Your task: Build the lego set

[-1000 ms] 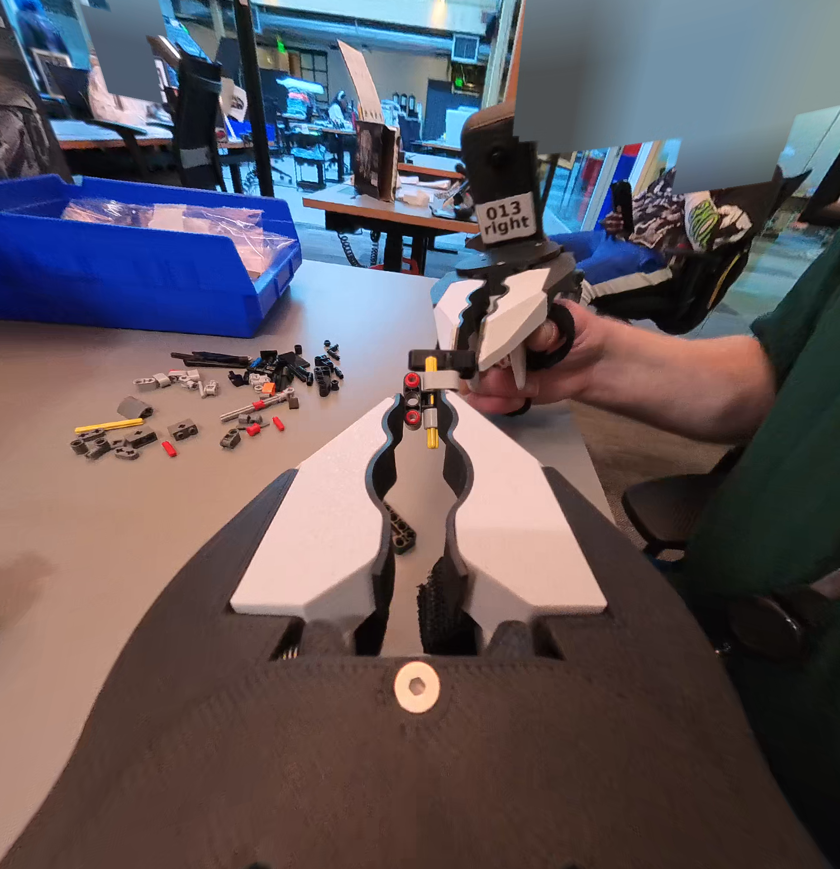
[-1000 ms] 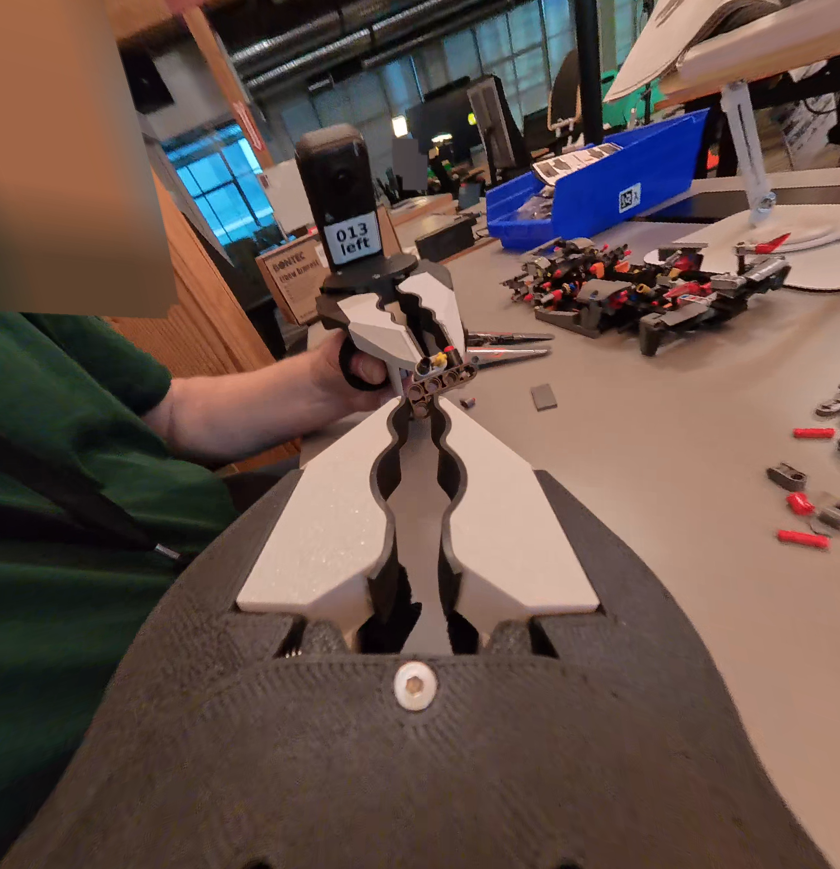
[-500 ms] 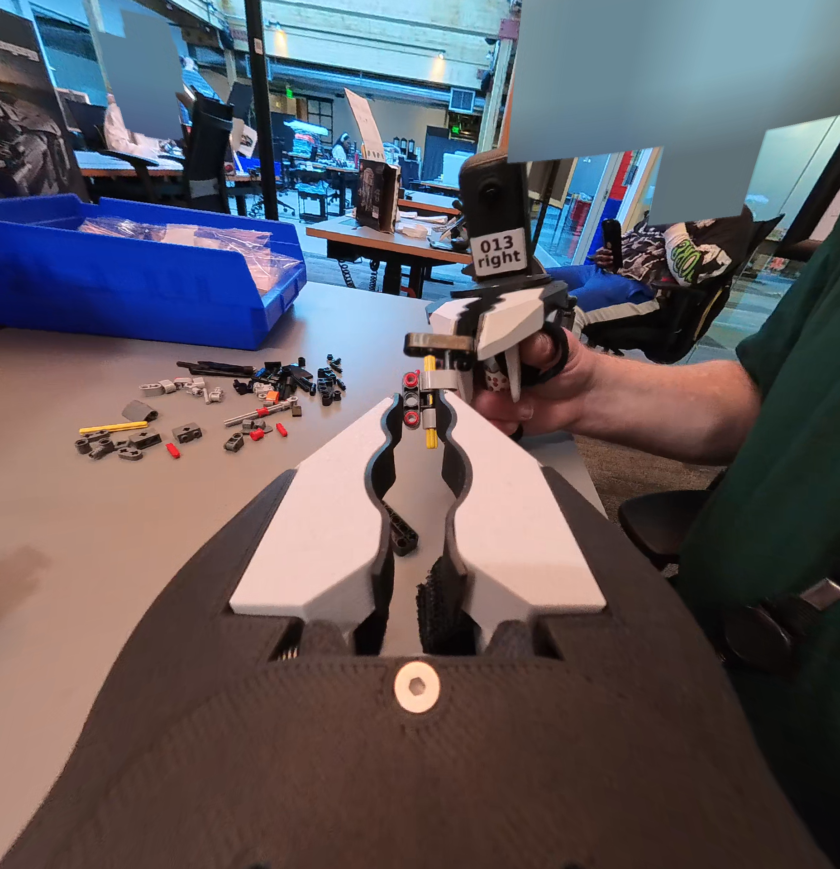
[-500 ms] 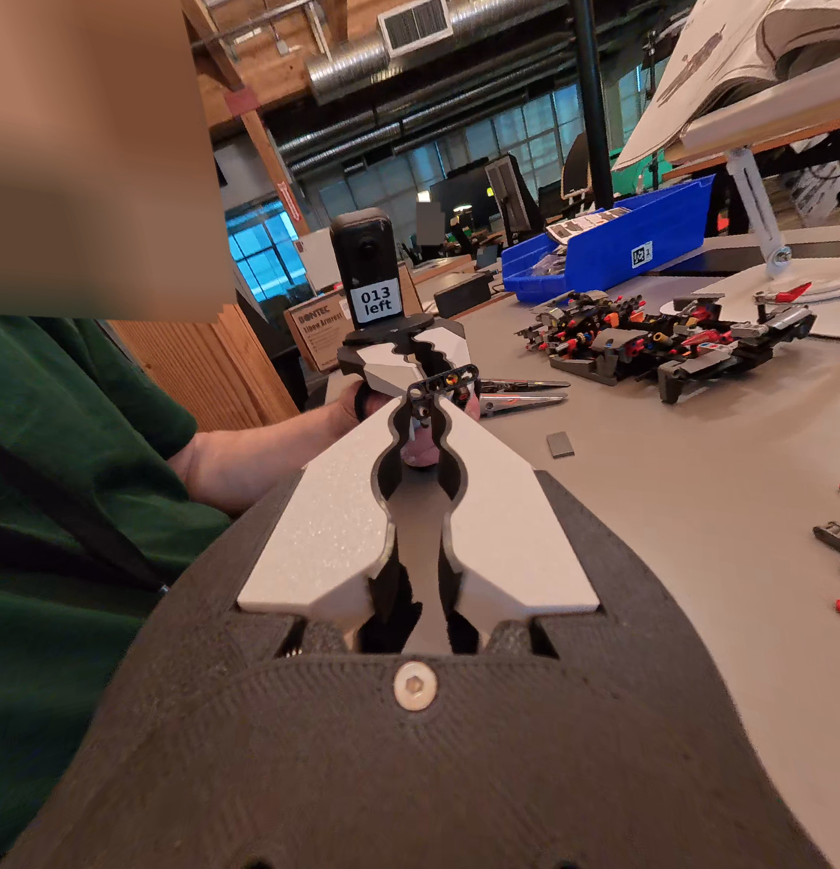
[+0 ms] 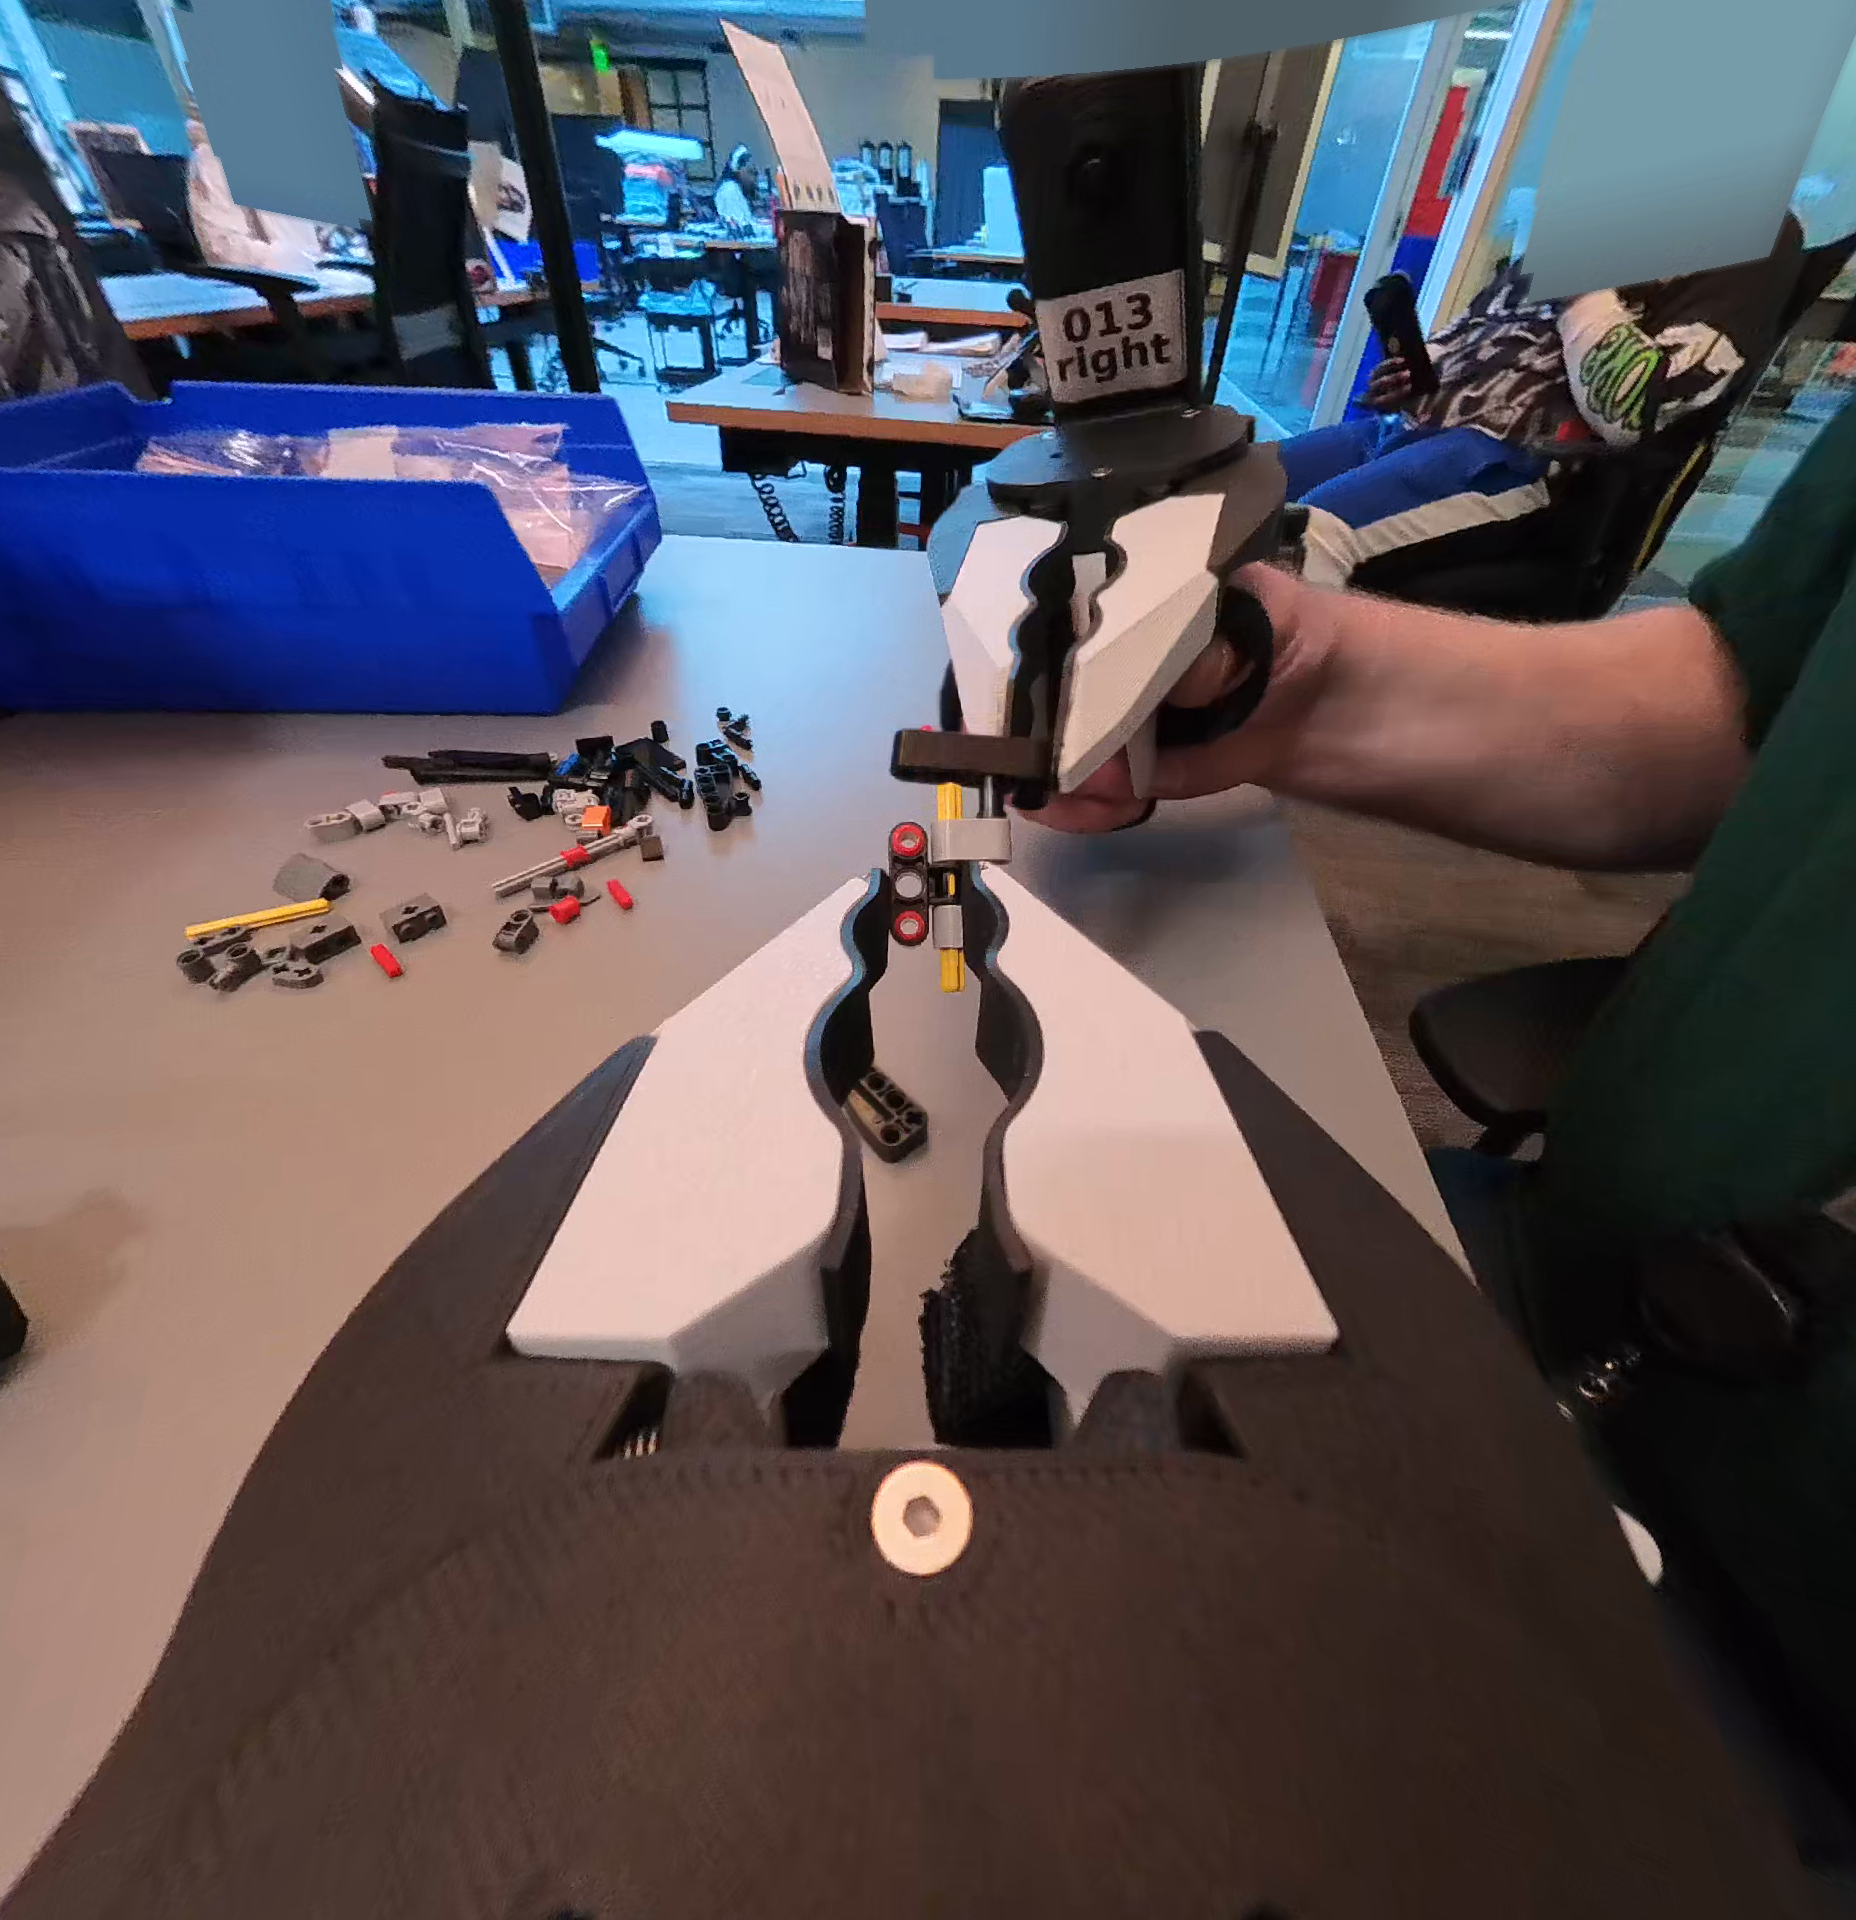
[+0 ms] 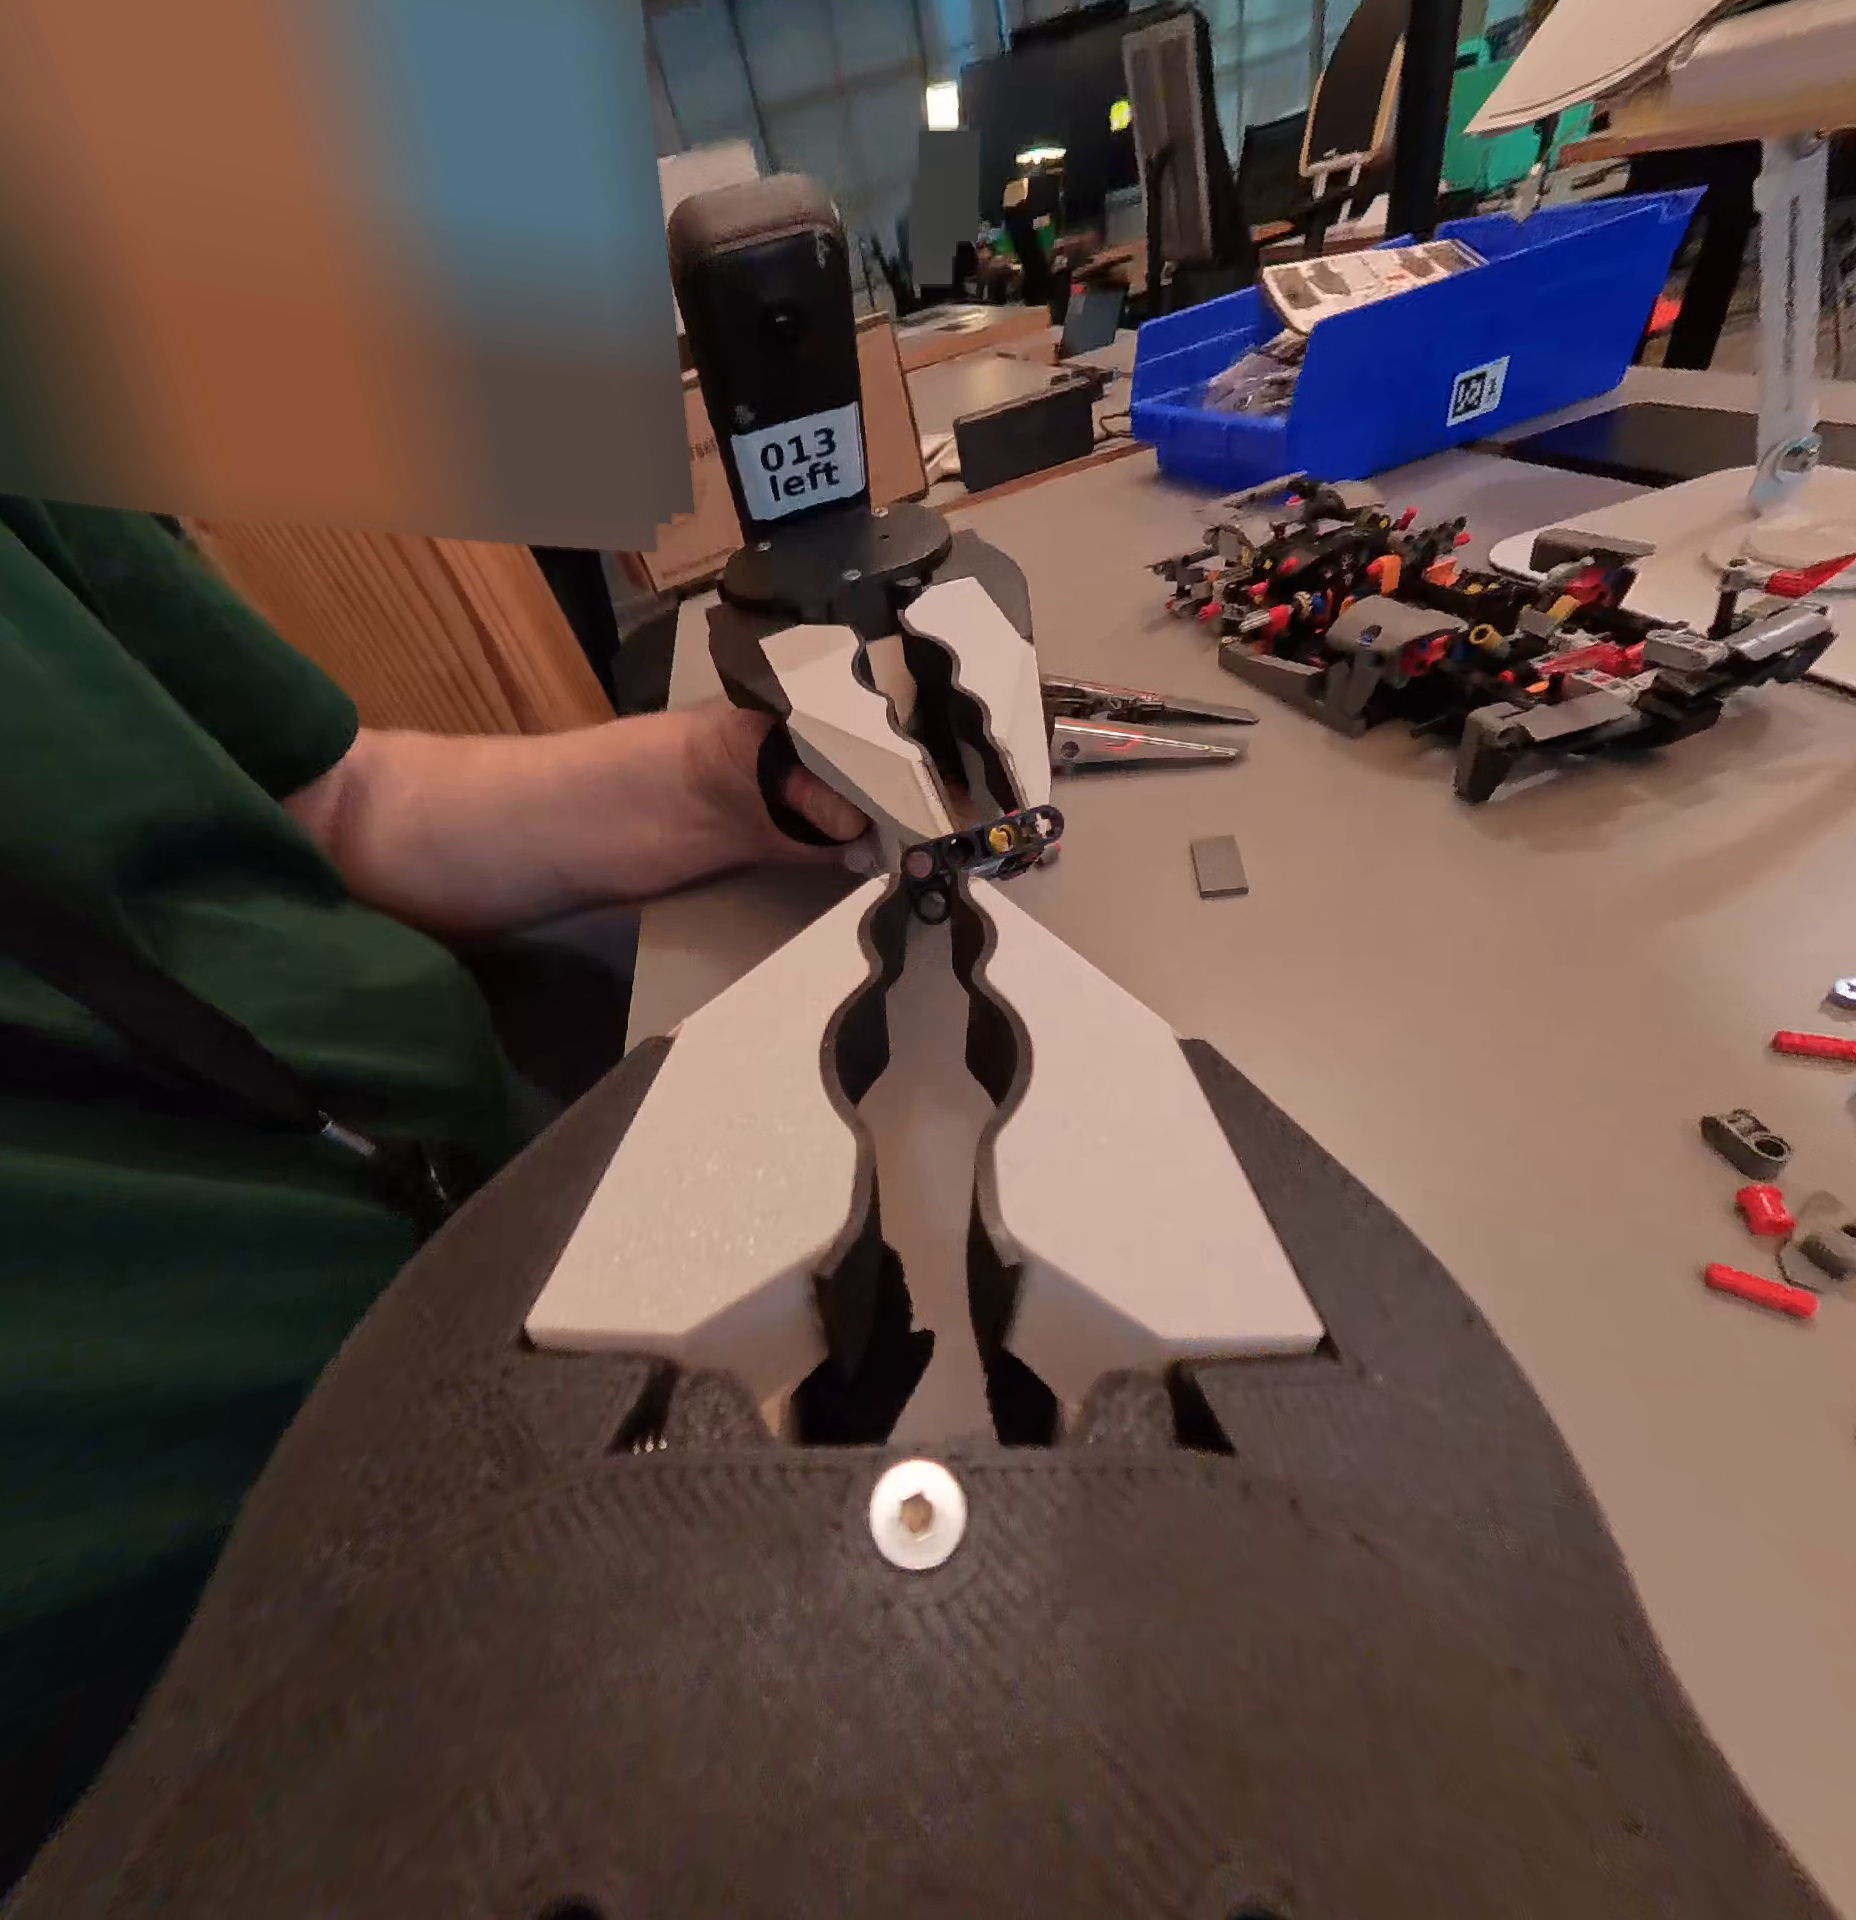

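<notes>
My left gripper [image 5: 929,899] is shut on a small lego assembly [image 5: 911,883]: a black piece with red pins, a light grey connector and a yellow axle. My right gripper [image 6: 929,899] is shut on a black beam [image 6: 991,840] with several holes. In the left wrist view the right gripper [image 5: 1028,779] holds this beam [image 5: 950,755] level, right above the assembly, touching the top of the yellow axle. In the right wrist view the left gripper [image 6: 955,826] faces mine, tip to tip. Both are held above the grey table [image 5: 176,1143].
Loose small lego parts [image 5: 488,842] lie on the table to the left, with a blue bin [image 5: 280,582] behind. A black piece [image 5: 888,1114] lies under my left fingers. The partly built car chassis [image 6: 1506,655], a grey tile [image 6: 1218,865] and more loose parts [image 6: 1786,1195] lie in the right wrist view. Only a small space, under 4 cm, lies between the two pairs of fingers.
Both grippers stay shut on their pieces. The two grippers have come closer together, and the right wrist view has tipped back down toward the table.
</notes>
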Tool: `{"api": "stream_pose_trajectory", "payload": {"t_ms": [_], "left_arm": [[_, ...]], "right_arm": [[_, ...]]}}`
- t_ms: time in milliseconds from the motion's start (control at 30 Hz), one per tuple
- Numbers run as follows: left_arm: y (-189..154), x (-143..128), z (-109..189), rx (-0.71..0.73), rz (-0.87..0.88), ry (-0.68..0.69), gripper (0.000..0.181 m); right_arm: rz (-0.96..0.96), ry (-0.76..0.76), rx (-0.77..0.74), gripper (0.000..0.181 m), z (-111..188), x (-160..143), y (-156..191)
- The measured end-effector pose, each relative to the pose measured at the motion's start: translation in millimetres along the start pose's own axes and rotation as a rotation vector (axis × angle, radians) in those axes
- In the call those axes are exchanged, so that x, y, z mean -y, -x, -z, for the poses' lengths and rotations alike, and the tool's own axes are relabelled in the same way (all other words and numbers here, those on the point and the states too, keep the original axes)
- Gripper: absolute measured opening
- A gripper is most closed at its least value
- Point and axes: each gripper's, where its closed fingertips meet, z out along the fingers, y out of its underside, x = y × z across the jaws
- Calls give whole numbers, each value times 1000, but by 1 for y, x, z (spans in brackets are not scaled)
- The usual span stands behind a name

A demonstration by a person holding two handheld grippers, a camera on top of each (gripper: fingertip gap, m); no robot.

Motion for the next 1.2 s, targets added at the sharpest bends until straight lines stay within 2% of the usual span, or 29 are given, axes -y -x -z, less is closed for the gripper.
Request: {"api": "stream_pose_trajectory", "payload": {"t_ms": [433,533,667,900,1200], "left_arm": [[-5,-11,-6,-5,-66,88,11],[-10,-19,-10,-19,-79,160,11],[-15,-45,-14,-36,-95,311,12],[-24,-68,-16,-69,-103,459,11],[-24,-86,-20,-69,-146,570,12]], "right_arm": [[72,141,39,6,4,-16,3],[53,197,56,6,7,-25,5],[19,320,52,6,6,-53,5],[28,436,45,6,5,-77,8],[47,519,-5,6,9,-94,0]]}}
